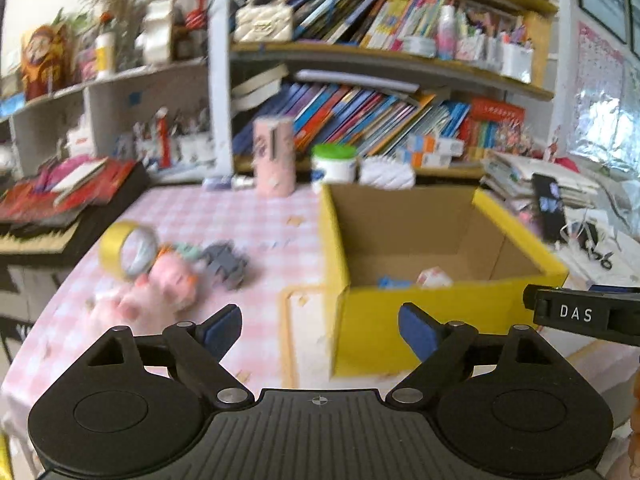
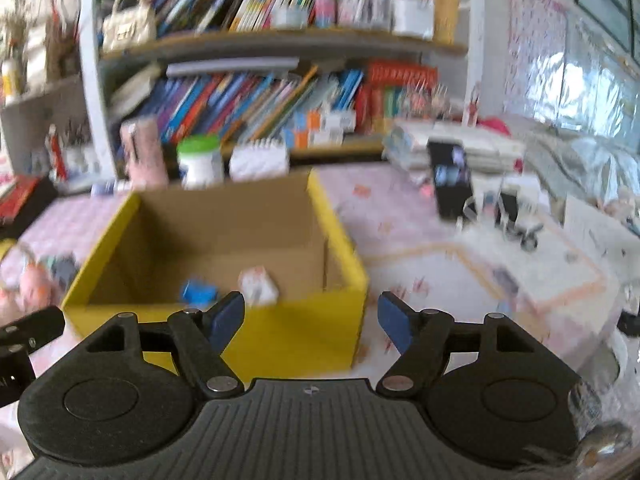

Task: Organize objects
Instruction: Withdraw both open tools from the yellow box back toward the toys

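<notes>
A yellow cardboard box [image 1: 420, 324] stands open on the pink checked tablecloth [image 1: 256, 216]. Inside it lie a small blue thing [image 2: 198, 291] and a small white and pink packet [image 2: 258, 285]. My left gripper [image 1: 320, 330] is open and empty, in front of the box's near left corner. My right gripper [image 2: 311, 322] is open and empty too, before the box's near wall [image 2: 288, 332]. Left of the box lie a roll of yellow tape [image 1: 128, 249], a pink plush toy [image 1: 160, 288] and a grey toy [image 1: 228, 264]. The right gripper's side shows at the edge of the left wrist view [image 1: 580, 314].
A pink cylinder [image 1: 274, 156], a green-lidded white jar [image 1: 334, 164] and a white pack [image 1: 386, 172] stand behind the box. Bookshelves [image 1: 380, 64] rise at the back. A black phone on a stand [image 2: 450, 178] and stacked papers [image 2: 460, 144] sit to the right. Red books [image 1: 68, 188] lie left.
</notes>
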`<state>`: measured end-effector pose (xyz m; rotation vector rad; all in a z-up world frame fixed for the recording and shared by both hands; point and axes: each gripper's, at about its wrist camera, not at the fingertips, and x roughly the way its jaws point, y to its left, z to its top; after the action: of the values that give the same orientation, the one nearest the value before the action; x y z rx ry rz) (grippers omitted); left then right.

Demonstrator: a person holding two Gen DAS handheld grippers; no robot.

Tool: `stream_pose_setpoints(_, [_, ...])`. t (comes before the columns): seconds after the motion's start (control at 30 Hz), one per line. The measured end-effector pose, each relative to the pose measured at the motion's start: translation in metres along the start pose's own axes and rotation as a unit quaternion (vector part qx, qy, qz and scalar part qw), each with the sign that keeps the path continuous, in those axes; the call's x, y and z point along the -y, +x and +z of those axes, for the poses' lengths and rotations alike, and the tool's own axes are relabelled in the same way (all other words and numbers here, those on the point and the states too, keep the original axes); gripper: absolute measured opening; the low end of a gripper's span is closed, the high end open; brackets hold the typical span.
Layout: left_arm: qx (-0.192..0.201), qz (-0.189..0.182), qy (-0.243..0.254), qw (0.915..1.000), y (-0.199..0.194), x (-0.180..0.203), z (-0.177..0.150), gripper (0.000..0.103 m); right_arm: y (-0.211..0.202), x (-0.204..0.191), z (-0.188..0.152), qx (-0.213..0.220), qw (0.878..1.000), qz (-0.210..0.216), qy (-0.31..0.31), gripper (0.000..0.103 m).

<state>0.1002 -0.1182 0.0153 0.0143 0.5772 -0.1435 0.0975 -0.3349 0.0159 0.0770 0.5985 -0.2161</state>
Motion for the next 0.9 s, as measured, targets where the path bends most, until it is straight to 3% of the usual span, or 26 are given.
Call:
stream_pose_setpoints(0.2, [-0.031,0.034,-0.031,0.9985,-0.020,-0.045,-0.025,0.088,-0.013,-0.044,-0.025,-0.025,0.999,0.007,-0.025,0.073])
stream_pose_setpoints(0.57, [-0.076,0.100,-0.076,0.9891,-0.057,-0.119,-0.059,0.088,-0.033,-0.135,-0.063,-0.079,0.991,0.070,-0.081,0.074])
stream_pose_setpoints(0.9, [-0.070,0.133,-0.095,0.9841,-0.087,-0.157,-0.071,0.088,-0.054,-0.190,-0.076,-0.084,0.982,0.126,-0.116,0.079])
